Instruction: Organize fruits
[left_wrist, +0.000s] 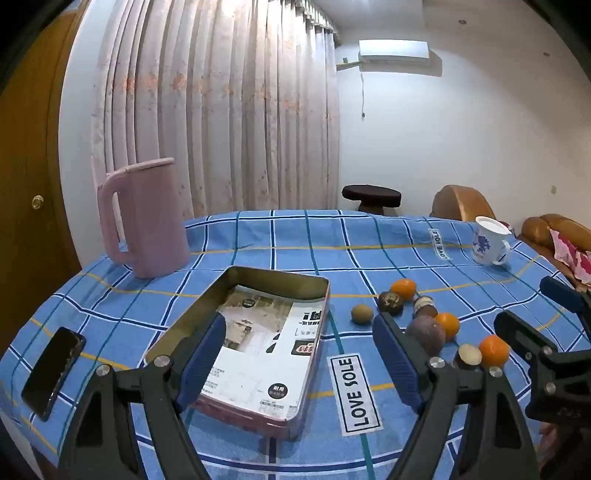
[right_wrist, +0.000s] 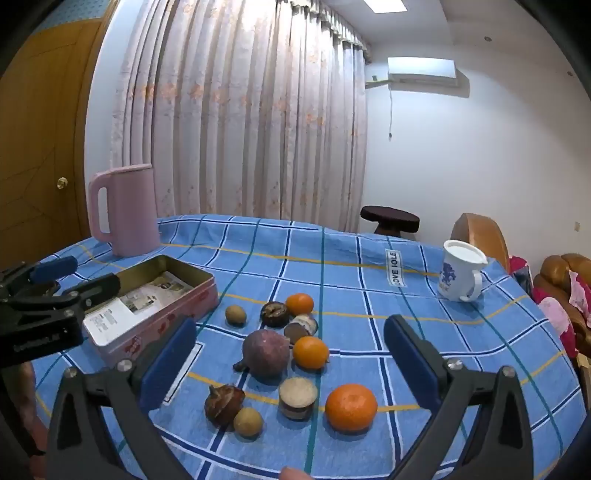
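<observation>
Several fruits lie loose on the blue checked tablecloth (right_wrist: 332, 251): three oranges, the nearest one (right_wrist: 351, 407) in front, a large purple fruit (right_wrist: 266, 352), small brown round fruits (right_wrist: 235, 314), and dark halved pieces (right_wrist: 297, 398). An open pink tin box (right_wrist: 155, 295) with printed paper inside stands to their left; it also shows in the left wrist view (left_wrist: 258, 332). My right gripper (right_wrist: 291, 362) is open and empty, above the fruits. My left gripper (left_wrist: 299, 358) is open and empty, over the tin's right edge. The fruit cluster (left_wrist: 424, 325) lies to its right.
A pink pitcher (left_wrist: 147, 221) stands at the back left. A white and blue mug (right_wrist: 460, 275) stands at the back right. A black phone (left_wrist: 53, 371) lies at the table's left edge. A stool (right_wrist: 389, 219) and brown sofa (right_wrist: 561, 273) stand beyond the table.
</observation>
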